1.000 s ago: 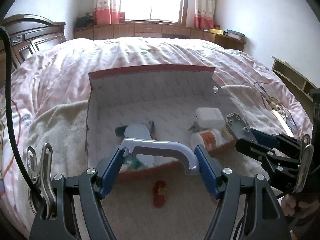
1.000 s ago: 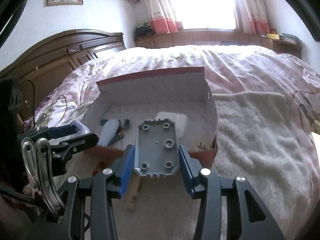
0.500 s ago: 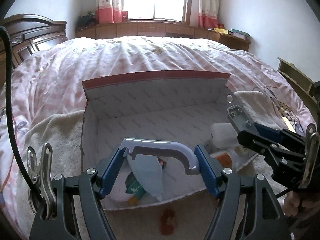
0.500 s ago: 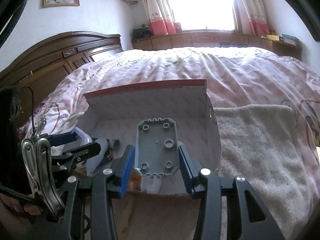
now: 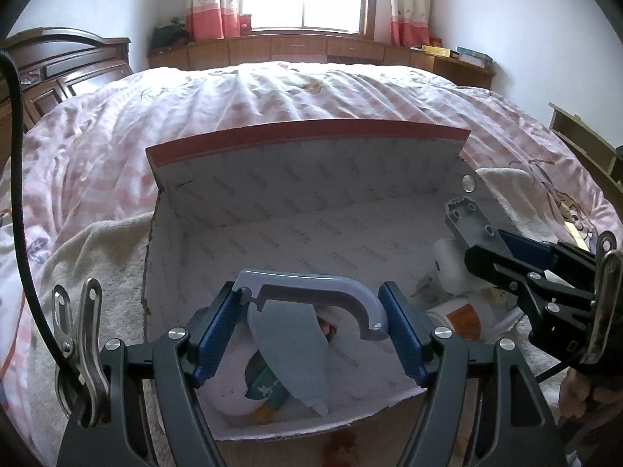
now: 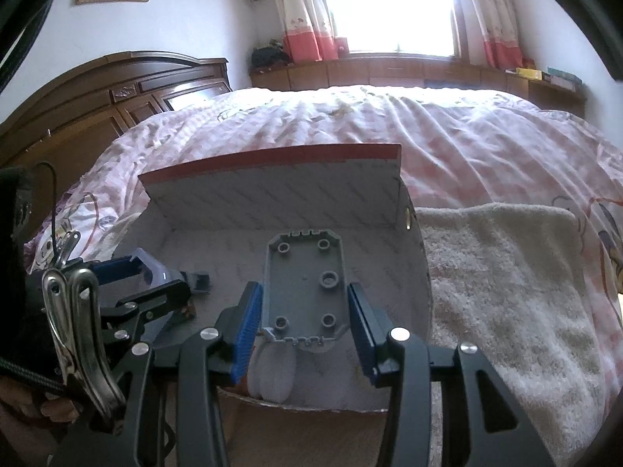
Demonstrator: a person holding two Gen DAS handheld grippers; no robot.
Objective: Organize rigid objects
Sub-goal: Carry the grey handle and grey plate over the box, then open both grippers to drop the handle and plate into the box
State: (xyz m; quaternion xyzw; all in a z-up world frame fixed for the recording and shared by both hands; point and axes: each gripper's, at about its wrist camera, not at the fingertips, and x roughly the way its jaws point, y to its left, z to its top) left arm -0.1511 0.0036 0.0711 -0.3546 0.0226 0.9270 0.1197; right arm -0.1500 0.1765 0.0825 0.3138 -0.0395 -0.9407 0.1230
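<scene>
Bed (image 5: 311,89) under me carries everything, covered by a rumpled pink checked quilt (image 6: 467,148). A cream towel (image 6: 506,292) lies spread on the quilt. An open box (image 5: 296,179) sits on the towel, red-edged flap up at the far side. Dark wood headboard (image 6: 117,93) at the left.

A pink checked bedspread (image 6: 447,132) covers the bed; beyond it, a bright window (image 6: 389,4) with red-hemmed curtains (image 6: 303,11). A dark wooden headboard (image 6: 117,93) stands left of the bed.
</scene>
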